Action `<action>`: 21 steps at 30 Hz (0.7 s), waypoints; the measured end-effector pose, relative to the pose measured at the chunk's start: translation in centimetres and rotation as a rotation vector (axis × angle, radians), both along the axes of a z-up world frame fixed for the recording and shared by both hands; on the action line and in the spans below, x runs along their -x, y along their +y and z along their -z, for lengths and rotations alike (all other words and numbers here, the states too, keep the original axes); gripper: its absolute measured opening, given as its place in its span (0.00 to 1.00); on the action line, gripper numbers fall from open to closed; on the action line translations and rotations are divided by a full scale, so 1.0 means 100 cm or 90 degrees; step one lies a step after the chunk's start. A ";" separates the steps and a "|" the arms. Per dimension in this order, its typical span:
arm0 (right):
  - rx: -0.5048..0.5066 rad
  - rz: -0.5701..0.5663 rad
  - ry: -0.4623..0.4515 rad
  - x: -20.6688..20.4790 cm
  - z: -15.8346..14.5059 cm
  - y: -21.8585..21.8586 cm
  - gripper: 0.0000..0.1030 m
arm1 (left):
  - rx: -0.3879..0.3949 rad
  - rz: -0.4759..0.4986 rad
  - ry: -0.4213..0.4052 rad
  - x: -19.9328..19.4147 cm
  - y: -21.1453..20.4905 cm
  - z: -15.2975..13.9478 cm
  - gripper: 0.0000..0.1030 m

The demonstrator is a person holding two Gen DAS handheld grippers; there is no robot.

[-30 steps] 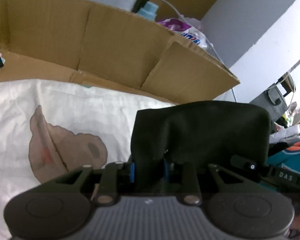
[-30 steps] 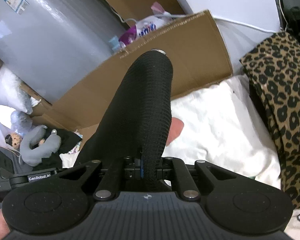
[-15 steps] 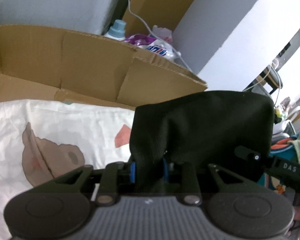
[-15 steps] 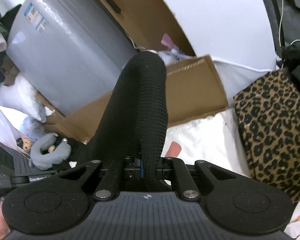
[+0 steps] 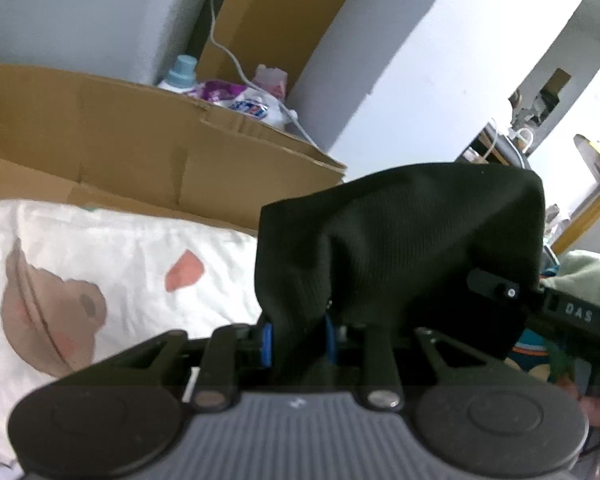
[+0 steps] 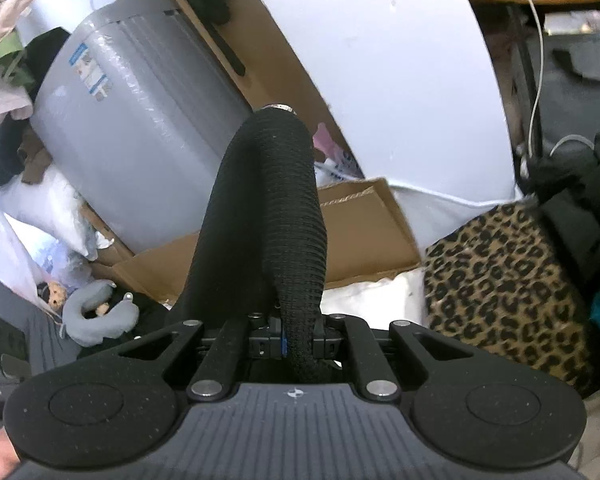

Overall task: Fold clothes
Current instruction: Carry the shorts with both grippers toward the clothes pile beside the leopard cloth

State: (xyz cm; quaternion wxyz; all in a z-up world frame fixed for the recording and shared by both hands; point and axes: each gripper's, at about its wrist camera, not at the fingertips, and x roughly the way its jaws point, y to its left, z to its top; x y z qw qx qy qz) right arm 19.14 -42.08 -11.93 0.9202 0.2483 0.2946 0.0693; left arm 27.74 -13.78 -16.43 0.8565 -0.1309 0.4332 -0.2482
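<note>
A black knitted garment point(image 5: 400, 248) hangs between both grippers, lifted off the bed. My left gripper point(image 5: 298, 340) is shut on a bunched edge of it, and the cloth bulges up and drapes to the right over the other tool. In the right wrist view the same black garment point(image 6: 276, 216) rises as a rolled, ribbed column with a small silver button at its top. My right gripper point(image 6: 298, 344) is shut tight on its lower end. The fingertips of both grippers are hidden by the cloth.
A white sheet point(image 5: 100, 264) with a brown cartoon print covers the bed below. Flattened cardboard point(image 5: 140, 152) stands behind it, with detergent bottles point(image 5: 184, 74) beyond. A leopard-print cloth point(image 6: 508, 292) lies at the right, a wrapped grey appliance point(image 6: 132, 140) and a grey plush toy point(image 6: 100, 312) at the left.
Both grippers have risen with the black garment and the views tilt upward; the bed and cardboard sit lower and farther in each view. Both grips hold unchanged.
</note>
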 end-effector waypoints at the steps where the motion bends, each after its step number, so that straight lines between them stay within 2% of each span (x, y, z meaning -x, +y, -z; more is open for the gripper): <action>1: 0.005 -0.003 -0.004 0.005 0.000 -0.003 0.07 | 0.001 0.002 -0.001 0.004 -0.003 0.000 0.25; 10: 0.009 0.030 0.006 0.038 0.013 -0.039 0.07 | 0.014 0.051 0.003 0.024 -0.044 0.017 0.25; 16: 0.039 0.049 -0.008 0.058 0.023 -0.067 0.07 | 0.048 0.084 0.012 0.038 -0.068 0.037 0.25; 21: 0.064 0.078 -0.008 0.068 0.032 -0.084 0.07 | 0.080 0.087 0.039 0.044 -0.083 0.054 0.25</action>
